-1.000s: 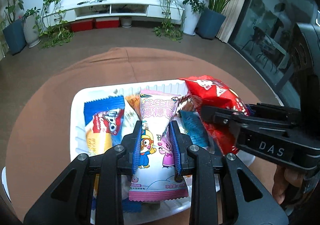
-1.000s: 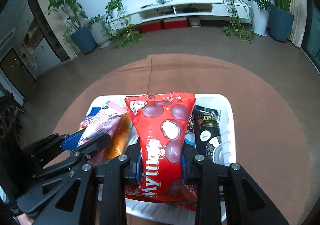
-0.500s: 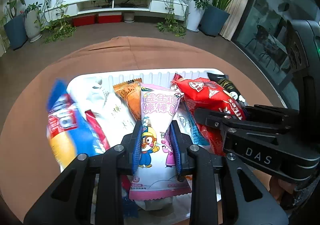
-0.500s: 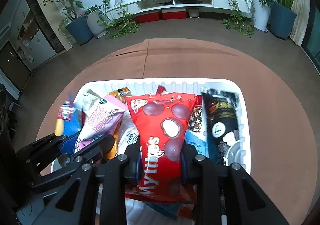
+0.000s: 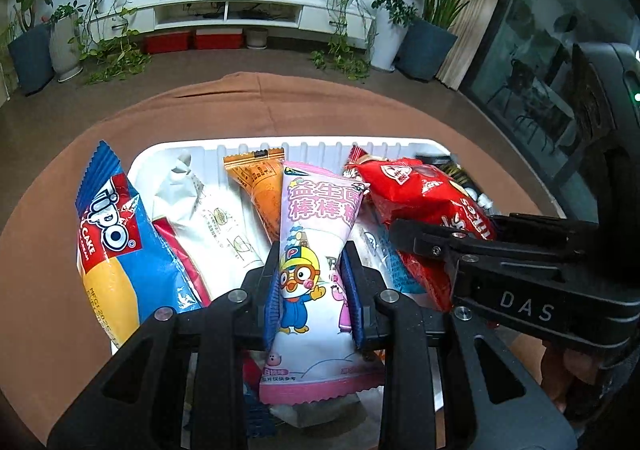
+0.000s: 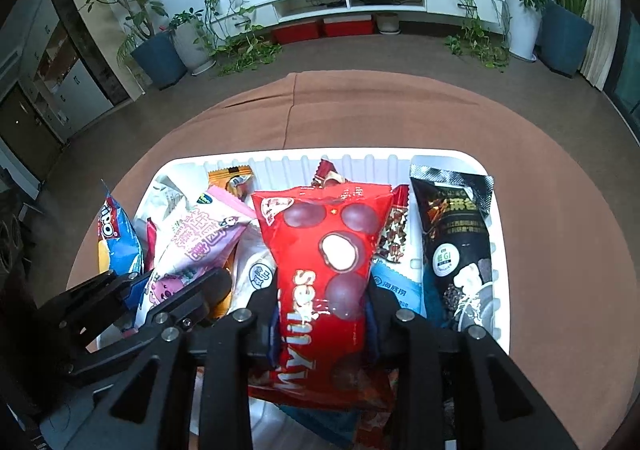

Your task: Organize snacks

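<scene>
Snacks (image 6: 324, 262) crowd white tray (image 6: 360, 156) rim to rim.

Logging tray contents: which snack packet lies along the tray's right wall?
The black packet, lengthwise against the white tray right wall, untouched. The red Mylikes bag sits in the right gripper.
</scene>
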The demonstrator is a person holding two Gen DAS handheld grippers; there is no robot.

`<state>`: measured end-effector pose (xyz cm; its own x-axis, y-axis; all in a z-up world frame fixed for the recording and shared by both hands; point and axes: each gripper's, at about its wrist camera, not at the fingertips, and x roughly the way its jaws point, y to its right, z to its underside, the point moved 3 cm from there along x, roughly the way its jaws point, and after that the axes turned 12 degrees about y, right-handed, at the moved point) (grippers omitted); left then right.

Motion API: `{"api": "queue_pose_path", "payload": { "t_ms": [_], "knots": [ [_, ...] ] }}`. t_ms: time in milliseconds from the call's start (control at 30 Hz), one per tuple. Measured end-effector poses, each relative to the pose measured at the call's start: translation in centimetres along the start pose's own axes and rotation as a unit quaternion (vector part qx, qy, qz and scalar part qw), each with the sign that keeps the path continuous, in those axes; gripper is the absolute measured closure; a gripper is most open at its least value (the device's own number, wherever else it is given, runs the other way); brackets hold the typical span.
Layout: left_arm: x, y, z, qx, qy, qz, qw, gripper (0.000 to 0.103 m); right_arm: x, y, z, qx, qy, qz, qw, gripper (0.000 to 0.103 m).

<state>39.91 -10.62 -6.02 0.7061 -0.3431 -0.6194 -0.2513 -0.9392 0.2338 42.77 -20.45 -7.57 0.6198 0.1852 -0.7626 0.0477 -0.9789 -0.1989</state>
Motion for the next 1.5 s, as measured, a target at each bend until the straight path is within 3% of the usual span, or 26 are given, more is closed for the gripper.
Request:
{"api": "queue_pose_path", "payload": {
  "t_ms": [133, 267, 300, 333, 667, 833, 1033, 1167, 1233, 1300, 1367, 1400, 1500],
  "knots": [
    [-0.5, -0.4, 0.1, -0.002, 0.006, -0.001, 1.0000, 0.070, -0.7, 1.1, -0.2, 0.018, 0.004, 0.012, 1.000, 0.054],
    [-1.1, 0.2, 0.1, 0.008, 0.017, 0.000, 0.9998, 0.041, -1.7, 1.6, -0.2, 0.025, 0.013, 0.008, 1.000, 0.047],
    [-1.3, 0.6, 0.0, 0.011, 0.018, 0.000, 0.9998, 0.034, -2.1, 1.4, -0.2, 0.023, 0.017, 0.003, 1.000, 0.039],
    [-1.4, 0.8, 0.0, 0.013, 0.020, 0.000, 0.9997, 0.032, -2.4, 1.2, -0.3, 0.020, 0.022, 0.003, 1.000, 0.034],
    [-5.9, 0.7, -0.6, -0.009, 0.057, 0.014, 0.9983, 0.021, -6.4, -0.8, -1.4, 0.004, 0.065, -0.009, 0.998, 0.034],
    [-11.0, -0.2, -0.8, -0.026, 0.085, 0.014, 0.9959, 0.002, -9.3, -1.2, -0.9, 0.011, 0.089, -0.025, 0.996, 0.029],
    [-19.7, -1.6, 0.5, -0.014, 0.146, -0.033, 0.9886, 0.000, -14.6, -1.1, 0.9, 0.008, 0.157, -0.021, 0.987, 0.018],
    [-25.8, 0.6, 3.0, 0.038, 0.193, -0.072, 0.9778, 0.000, -20.0, -1.4, 3.4, -0.021, 0.245, -0.002, 0.969, 0.015],
    [-28.2, 1.8, 4.7, 0.067, 0.211, -0.116, 0.9682, 0.000, -23.1, -1.8, 4.8, -0.031, 0.300, 0.002, 0.953, 0.003],
    [-30.1, 3.2, 6.5, 0.078, 0.221, -0.179, 0.9555, 0.000, -27.1, -2.1, 6.2, -0.038, 0.372, 0.009, 0.927, 0.000],
    [-32.1, 4.4, 8.1, 0.088, 0.231, -0.259, 0.9338, 0.000, -29.7, -2.7, 7.2, -0.054, 0.408, 0.022, 0.911, 0.000],
    [-32.9, 4.9, 8.5, 0.087, 0.235, -0.270, 0.9295, 0.000, -31.0, -3.1, 7.7, -0.064, 0.425, 0.033, 0.903, 0.000],
    [-34.6, 5.9, 9.9, 0.071, 0.219, -0.236, 0.9440, 0.000, -33.7, -3.8, 8.9, -0.078, 0.441, 0.047, 0.893, 0.000]
  ]
}}
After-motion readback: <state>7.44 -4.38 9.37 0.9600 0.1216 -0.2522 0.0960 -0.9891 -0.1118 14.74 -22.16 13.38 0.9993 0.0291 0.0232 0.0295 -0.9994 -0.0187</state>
